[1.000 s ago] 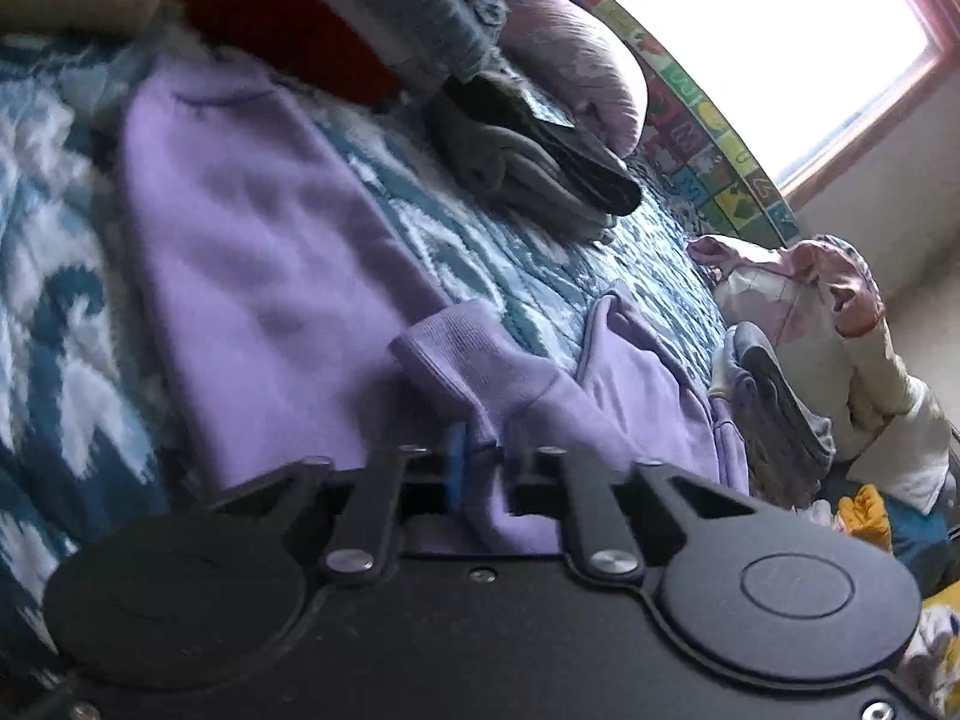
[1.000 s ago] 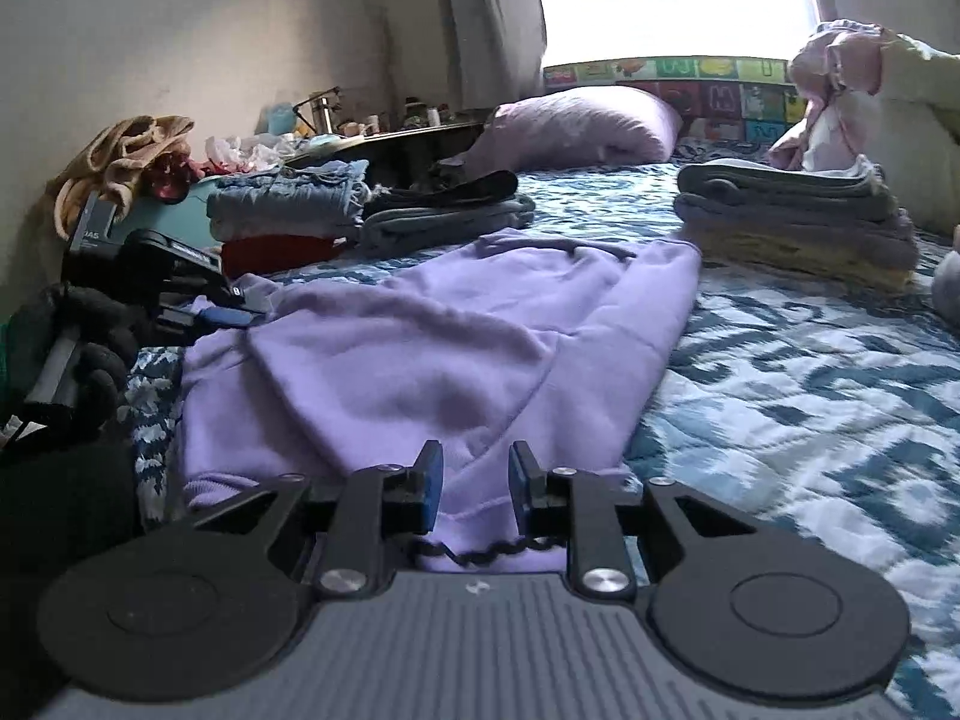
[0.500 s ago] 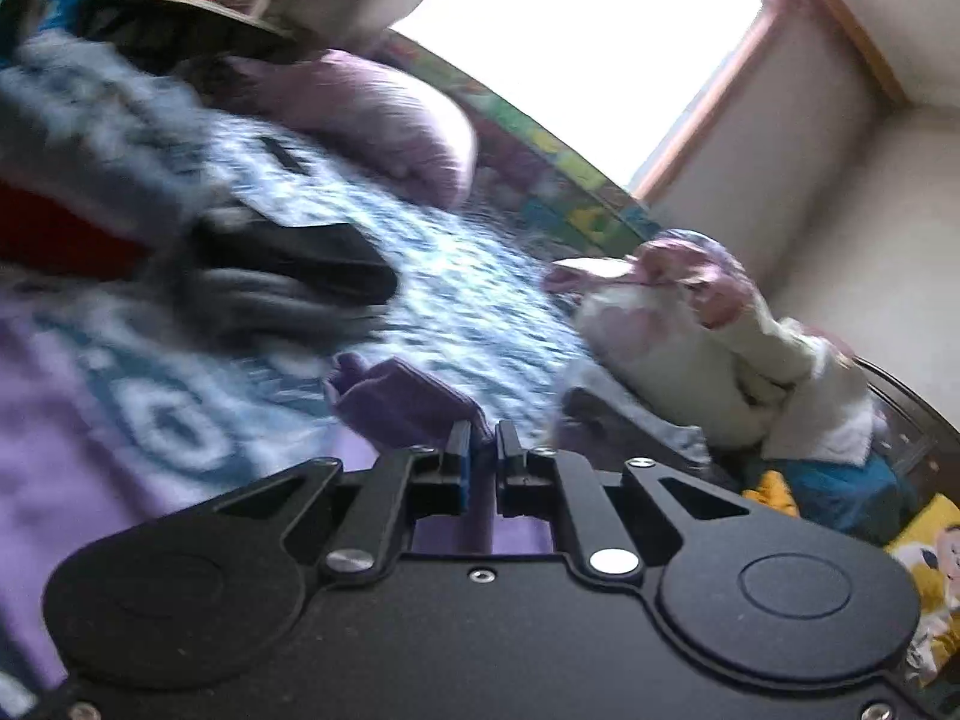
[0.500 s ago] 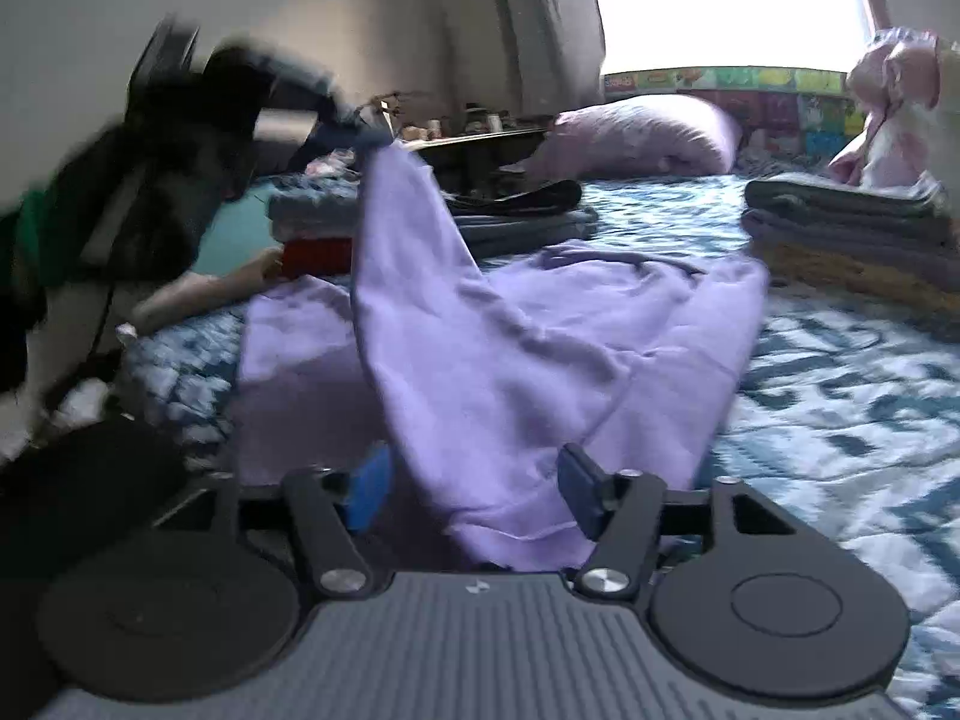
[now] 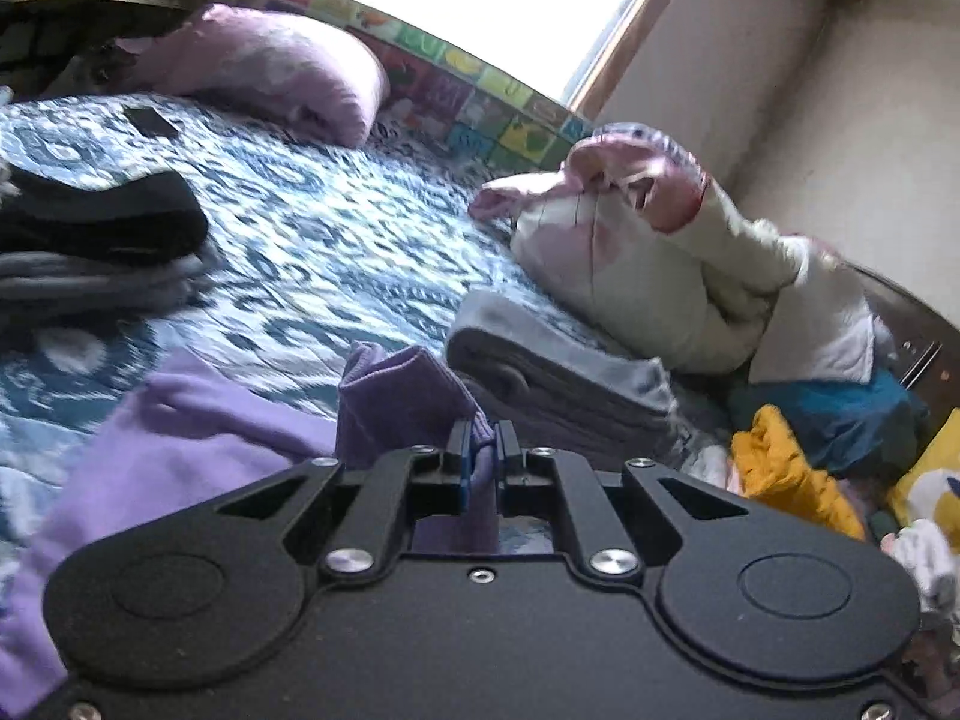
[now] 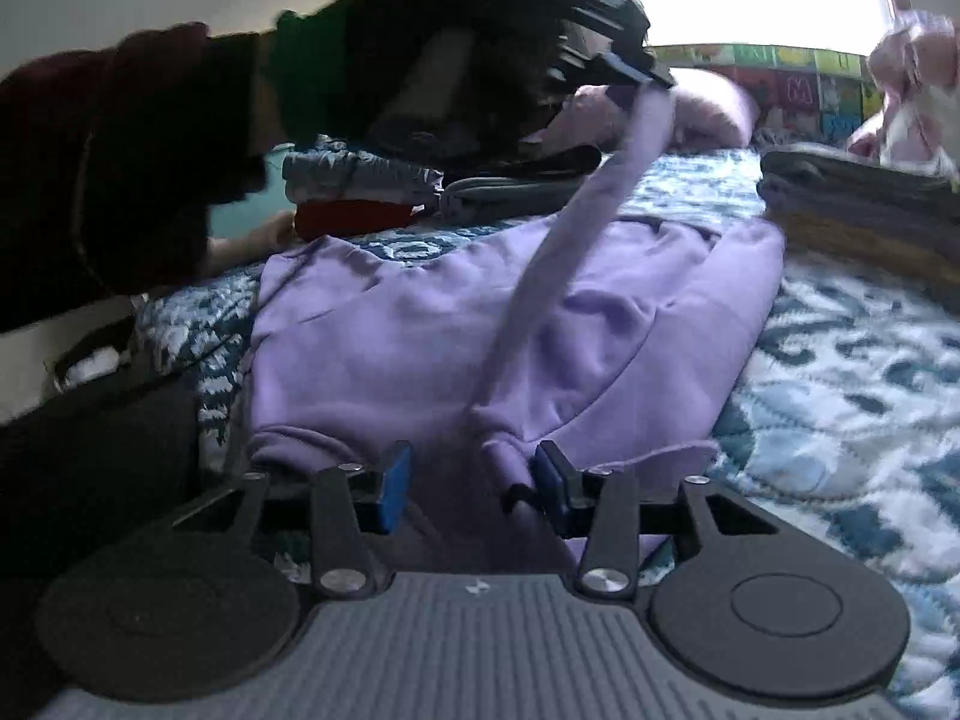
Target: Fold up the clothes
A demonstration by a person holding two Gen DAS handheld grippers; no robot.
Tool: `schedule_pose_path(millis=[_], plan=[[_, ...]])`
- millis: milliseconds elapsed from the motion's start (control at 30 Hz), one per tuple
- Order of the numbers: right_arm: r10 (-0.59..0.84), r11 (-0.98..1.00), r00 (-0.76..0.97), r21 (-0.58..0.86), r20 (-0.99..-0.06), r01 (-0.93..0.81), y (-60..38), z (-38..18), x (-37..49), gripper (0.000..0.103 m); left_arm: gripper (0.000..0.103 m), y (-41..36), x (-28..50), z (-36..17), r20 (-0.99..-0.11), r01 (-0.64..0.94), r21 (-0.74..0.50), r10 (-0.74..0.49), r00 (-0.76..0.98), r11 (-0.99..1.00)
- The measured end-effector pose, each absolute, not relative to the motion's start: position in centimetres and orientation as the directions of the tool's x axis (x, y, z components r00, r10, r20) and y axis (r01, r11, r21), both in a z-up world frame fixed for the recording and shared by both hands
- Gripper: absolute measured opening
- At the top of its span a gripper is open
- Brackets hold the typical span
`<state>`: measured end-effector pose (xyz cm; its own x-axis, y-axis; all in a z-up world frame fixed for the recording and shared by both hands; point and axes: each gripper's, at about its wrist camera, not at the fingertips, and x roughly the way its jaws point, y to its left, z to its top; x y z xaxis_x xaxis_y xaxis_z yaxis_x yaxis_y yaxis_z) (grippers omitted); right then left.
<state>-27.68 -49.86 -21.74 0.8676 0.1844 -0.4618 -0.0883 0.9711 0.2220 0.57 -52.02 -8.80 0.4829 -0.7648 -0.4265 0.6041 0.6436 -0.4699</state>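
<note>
Since a second ago the left hand-held gripper [image 5: 483,450] has swung up and across the bed, dragging the sleeve cuff [image 5: 408,396] of the lilac sweatshirt [image 6: 456,330] with it; the right one barely shifted. Left jaws pinched tight on the cuff, fabric bunched between the blue pads. From the right wrist view the sleeve [image 6: 576,228] rises in a taut strip from the garment to that raised gripper, held by a dark-gloved hand [image 6: 420,54] with a maroon sleeve behind it. Right hand-held gripper [image 6: 474,483] low at the near hem, jaws partway apart and closing, a fold of hem between the pads, near the right pad; pads not pressing it.

Sweatshirt lies flat on the bed, on a blue-and-white patterned quilt [image 6: 840,396]. Folded grey stack [image 5: 558,384] just beyond the cuff in the left view; black and grey folded pile [image 5: 102,240] at left. Lilac pillow [image 5: 270,66] at the head, against a colourful letter-tile border [image 5: 474,90] under a bright window. Cream and pink bundle [image 5: 648,252] by the corner wall, yellow and teal clothes [image 5: 792,468] heaped below it. Red and grey folded items [image 6: 360,192] by the far wall.
</note>
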Motion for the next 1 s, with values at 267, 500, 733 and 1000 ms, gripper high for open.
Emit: schedule_pose_path(millis=[267, 500, 733, 1000], plan=[[0.240, 0.918, 0.863, 0.394, -0.445, -0.052, -52.0, -22.5, -27.6, 0.044, 0.005, -56.4, 1.7, -11.6, -0.487, 0.579, -0.453, -0.732, 0.476, 0.678], [0.287, 0.853, 0.865, 0.522, -0.411, -0.035, -53.4, -22.9, -28.0, 0.044, 0.005, -58.2, 2.2, -13.1, -0.520, 0.563, -0.442, -0.711, 0.473, 0.698], [0.334, 0.755, 0.863, 0.655, -0.378, -0.005, -54.9, -23.8, -28.6, 0.045, 0.005, -60.8, 1.7, -13.9, -0.552, 0.611, -0.358, -0.688, 0.472, 0.706], [0.360, 0.677, 0.868, 0.736, -0.341, 0.008, -55.7, -24.6, -29.0, 0.045, 0.009, -65.3, 2.7, -16.3, -0.663, 0.673, -0.186, -0.597, 0.451, 0.716]])
